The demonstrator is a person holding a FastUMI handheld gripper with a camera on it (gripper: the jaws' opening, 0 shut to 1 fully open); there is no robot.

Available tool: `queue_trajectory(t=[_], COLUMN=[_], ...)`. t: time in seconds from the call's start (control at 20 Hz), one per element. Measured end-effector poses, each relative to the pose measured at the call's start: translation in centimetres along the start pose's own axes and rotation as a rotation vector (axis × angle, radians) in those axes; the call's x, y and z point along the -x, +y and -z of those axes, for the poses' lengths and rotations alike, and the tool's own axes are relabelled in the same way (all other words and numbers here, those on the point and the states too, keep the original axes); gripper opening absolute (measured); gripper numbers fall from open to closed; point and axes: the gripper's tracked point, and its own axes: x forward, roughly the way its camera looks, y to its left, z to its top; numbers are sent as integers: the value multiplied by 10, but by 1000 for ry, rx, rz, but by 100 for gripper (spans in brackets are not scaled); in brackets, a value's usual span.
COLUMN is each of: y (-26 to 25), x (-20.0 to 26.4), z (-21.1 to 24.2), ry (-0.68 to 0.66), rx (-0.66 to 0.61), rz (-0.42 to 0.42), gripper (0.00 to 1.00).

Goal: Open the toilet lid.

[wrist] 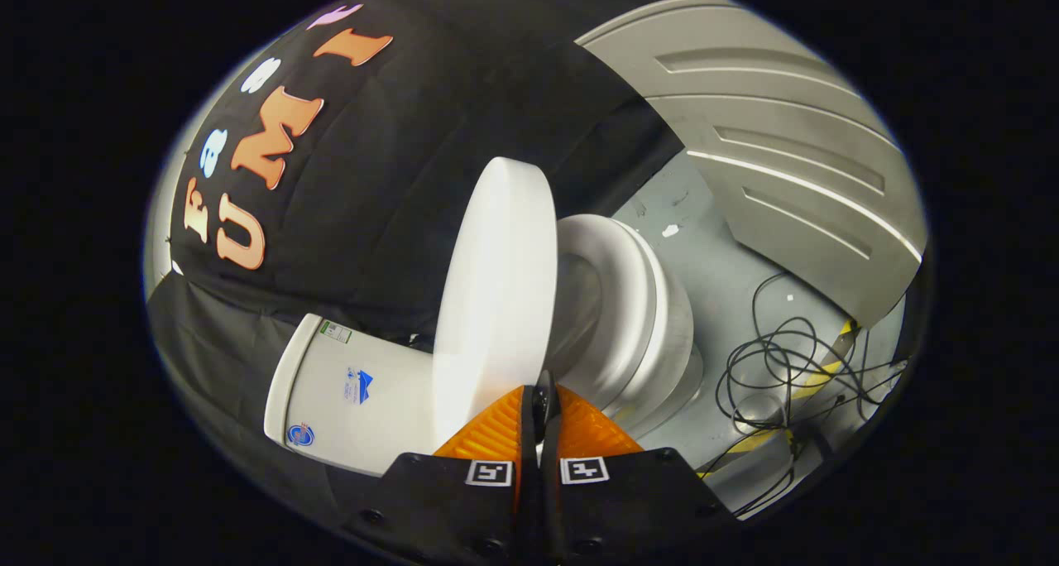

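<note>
Between our gripper (542,392) fingers, nearly closed, we pinch the raised toilet lid (496,301) edge; seat (616,301) beside

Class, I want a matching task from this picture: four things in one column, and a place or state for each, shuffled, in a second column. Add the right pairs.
Things
1. toilet lid
2. tank
3. cables
4. claw

Places or states
A. lying in loose loops on the floor beside the toilet
B. fingers closed together at the lid's edge
C. raised off the seat, partly open
D. behind the lid, against the black cloth wall

Pairs: 1-C, 2-D, 3-A, 4-B
</note>
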Motion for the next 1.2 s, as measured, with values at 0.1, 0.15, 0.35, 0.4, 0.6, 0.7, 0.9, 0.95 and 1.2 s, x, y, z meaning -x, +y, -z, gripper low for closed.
queue_trajectory(t=[0.1, 0.15, 0.35, 0.4, 0.6, 0.7, 0.9, 0.95, 1.2], y=[13, 20, 49, 56, 84, 98, 119, 124, 151], x=[5, 7, 16, 18, 25, 30, 36, 37, 41], z=[-5, -6, -8, -9, -11, -11, -8, -7, -3], ry=[-19, -23, -46, -54, -96, -115, -159, -160, -187], rx=[27, 59, 215, 245, 395, 440, 499, 502, 628], rz=[-5, 2, 36, 39, 63, 78, 101, 101, 137], gripper=[8, 8, 7, 8, 8, 8, 8, 8, 8])
